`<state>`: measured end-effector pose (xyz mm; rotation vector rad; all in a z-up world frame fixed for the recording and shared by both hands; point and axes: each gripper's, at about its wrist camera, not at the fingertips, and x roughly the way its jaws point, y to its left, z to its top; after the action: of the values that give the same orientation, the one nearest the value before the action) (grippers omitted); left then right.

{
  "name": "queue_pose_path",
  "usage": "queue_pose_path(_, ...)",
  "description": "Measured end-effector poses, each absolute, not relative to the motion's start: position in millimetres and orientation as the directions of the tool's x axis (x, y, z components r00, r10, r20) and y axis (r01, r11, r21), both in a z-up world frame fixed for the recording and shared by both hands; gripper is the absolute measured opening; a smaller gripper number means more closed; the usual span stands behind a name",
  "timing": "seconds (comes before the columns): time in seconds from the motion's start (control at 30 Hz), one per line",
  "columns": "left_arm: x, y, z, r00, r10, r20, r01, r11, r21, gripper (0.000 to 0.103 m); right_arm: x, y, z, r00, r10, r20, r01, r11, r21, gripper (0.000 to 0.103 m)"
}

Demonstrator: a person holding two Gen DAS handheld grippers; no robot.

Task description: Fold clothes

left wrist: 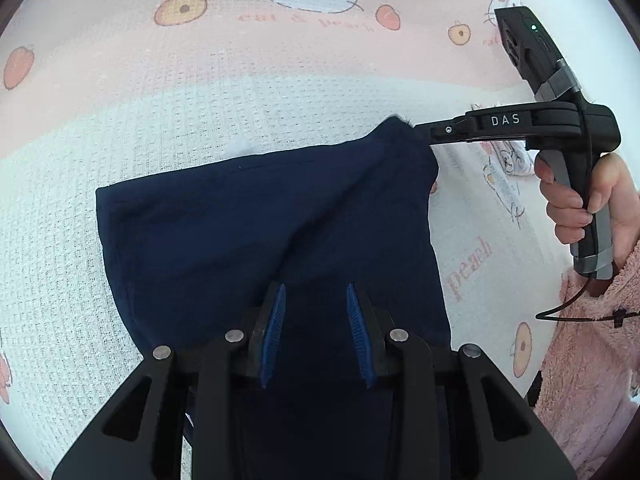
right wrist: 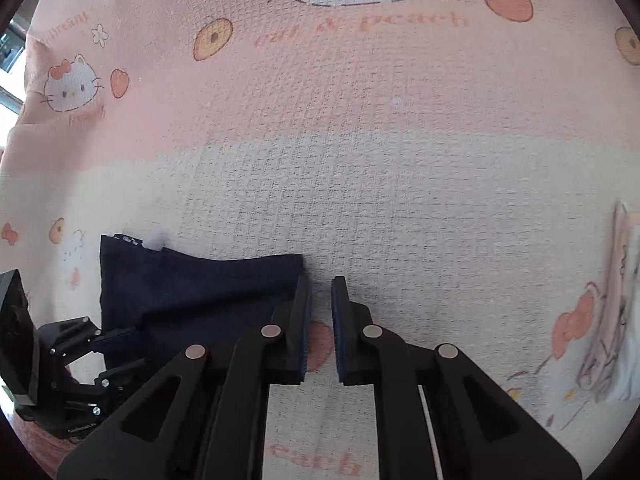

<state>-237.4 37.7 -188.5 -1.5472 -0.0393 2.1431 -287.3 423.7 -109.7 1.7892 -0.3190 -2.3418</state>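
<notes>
At the bottom of the left wrist view, the left gripper [left wrist: 316, 332] hangs with jaws parted over the near edge of a navy blue fabric garment [left wrist: 256, 232], gripping nothing. The garment lies across a pink and white cartoon-print blanket [left wrist: 200, 100], stretching left to right. At its far right corner, the right gripper [right wrist: 320, 312], jaws narrowly apart, sits just beside the cloth.

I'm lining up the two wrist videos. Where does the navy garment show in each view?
Left wrist: the navy garment fills the centre, running under the left gripper.
Right wrist: it lies lower left, its corner beside the right gripper.
Shared landmark: the "cat & peach" lettering on the pink blanket.
</notes>
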Motion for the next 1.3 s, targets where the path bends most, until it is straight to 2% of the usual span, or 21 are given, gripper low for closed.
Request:
queue_pose_path(0.07, -236.2, 32.2, -188.2, -0.241, 0.408, -0.880, -0.361, -0.880, -0.309, 0.034, -281.7, 428.3, -103.1, -0.281, -0.305, -0.910, -0.009, -0.947, 0.320, 0.014)
queue_pose_path(0.1, -235.6, 29.5, -188.0, -0.244, 0.411, -0.879, -0.357, -0.880, -0.312, 0.034, -279.8, 428.8, -101.7, -0.278, -0.331, -0.902, -0.013, -0.937, 0.348, 0.020)
queue_pose_path(0.13, -234.3, 24.5, -186.9, -0.242, 0.412, -0.878, -0.353, -0.881, -0.316, 0.034, -279.2, 425.5, -104.8, -0.253, -0.359, -0.898, -0.011, -0.928, 0.374, 0.030)
queue_pose_path(0.27, -231.2, 15.9, -182.8, -0.240, 0.405, -0.882, -0.353, -0.883, -0.310, 0.034, -280.7, 419.2, -124.7, -0.193, -0.401, -0.896, -0.061, -0.906, 0.419, 0.035)
queue_pose_path(0.3, -230.1, 16.7, -182.5, -0.238, 0.398, -0.886, -0.361, -0.883, -0.299, 0.034, -281.7, 420.5, -129.0, -0.189, -0.429, -0.883, -0.081, -0.890, 0.450, 0.035)
queue_pose_path(0.33, -229.1, 17.3, -182.6, -0.239, 0.393, -0.888, -0.367, -0.883, -0.292, 0.034, -282.6, 422.7, -132.4, -0.190, -0.488, -0.852, -0.099, -0.854, 0.511, 0.030)
queue_pose_path(0.37, -228.1, 17.9, -182.8, -0.240, 0.389, -0.889, -0.372, -0.883, -0.286, 0.034, -284.3, 425.7, -137.9, -0.188, -0.545, -0.817, -0.126, -0.812, 0.571, 0.021)
queue_pose_path(0.43, -228.8, 14.5, -183.5, -0.236, 0.402, -0.885, -0.363, -0.881, -0.303, 0.034, -290.4, 433.7, -155.0, -0.177, -0.643, -0.745, -0.204, -0.717, 0.667, 0.015)
queue_pose_path(0.5, -229.5, 11.2, -184.2, -0.231, 0.414, -0.880, -0.353, -0.879, -0.321, 0.034, -298.5, 437.0, -160.3, -0.185, -0.656, -0.732, -0.226, -0.696, 0.681, 0.010)
queue_pose_path(0.57, -230.7, 7.2, -184.8, -0.223, 0.428, -0.876, -0.347, -0.874, -0.339, 0.034, -299.1, 429.5, -151.1, -0.183, -0.589, -0.787, -0.156, -0.773, 0.615, 0.007)
queue_pose_path(0.67, -233.3, 0.3, -185.7, -0.203, 0.450, -0.870, -0.344, -0.864, -0.367, 0.034, -294.5, 393.1, -134.1, -0.182, -0.411, -0.893, 0.031, -0.910, 0.413, 0.006)
queue_pose_path(0.77, -235.9, -6.6, -186.5, -0.183, 0.471, -0.863, -0.340, -0.854, -0.394, 0.034, -298.8, 367.7, -127.8, -0.196, -0.270, -0.943, 0.163, -0.957, 0.240, 0.007)
queue_pose_path(0.83, -237.1, -10.7, -185.4, -0.171, 0.477, -0.862, -0.344, -0.849, -0.402, 0.034, -303.8, 376.4, -127.0, -0.207, -0.235, -0.950, 0.123, -0.969, 0.213, 0.008)
queue_pose_path(0.93, -236.0, -14.8, -174.5, -0.188, 0.496, -0.848, -0.373, -0.834, -0.406, 0.034, -306.3, 404.0, -118.4, -0.281, -0.044, -0.959, -0.035, -0.998, 0.056, 0.015)
queue_pose_path(1.0, -228.8, -14.2, -158.2, -0.262, 0.532, -0.805, -0.424, -0.813, -0.399, 0.034, -299.9, 397.8, -104.8, -0.337, -0.094, -0.937, -0.007, -0.995, 0.103, 0.015)
queue_pose_path(1.03, -229.9, -14.4, -151.9, -0.308, 0.506, -0.806, -0.431, -0.829, -0.356, 0.034, -295.8, 385.0, -99.5, -0.341, -0.155, -0.927, 0.044, -0.988, 0.149, 0.015)
queue_pose_path(1.13, -247.1, -22.2, -161.1, -0.323, 0.407, -0.855, -0.371, -0.885, -0.281, 0.034, -286.0, 333.8, -96.6, -0.304, -0.267, -0.914, 0.209, -0.955, 0.210, 0.031)
queue_pose_path(1.17, -252.5, -24.9, -167.4, -0.310, 0.409, -0.858, -0.346, -0.890, -0.298, 0.034, -284.8, 320.6, -103.1, -0.279, -0.275, -0.920, 0.234, -0.949, 0.213, 0.032)
queue_pose_path(1.23, -257.7, -39.1, -173.2, -0.316, 0.401, -0.860, -0.309, -0.900, -0.307, 0.034, -283.9, 308.6, -121.1, -0.235, -0.247, -0.940, 0.242, -0.952, 0.190, 0.032)
queue_pose_path(1.27, -259.6, -45.3, -175.6, -0.326, 0.369, -0.870, -0.299, -0.914, -0.276, 0.034, -286.4, 307.3, -128.9, -0.236, -0.222, -0.946, 0.233, -0.958, 0.167, 0.026)
queue_pose_path(1.3, -261.5, -53.5, -177.2, -0.345, 0.311, -0.886, -0.290, -0.933, -0.215, 0.034, -288.9, 307.9, -130.4, -0.254, -0.223, -0.941, 0.235, -0.958, 0.164, 0.025)
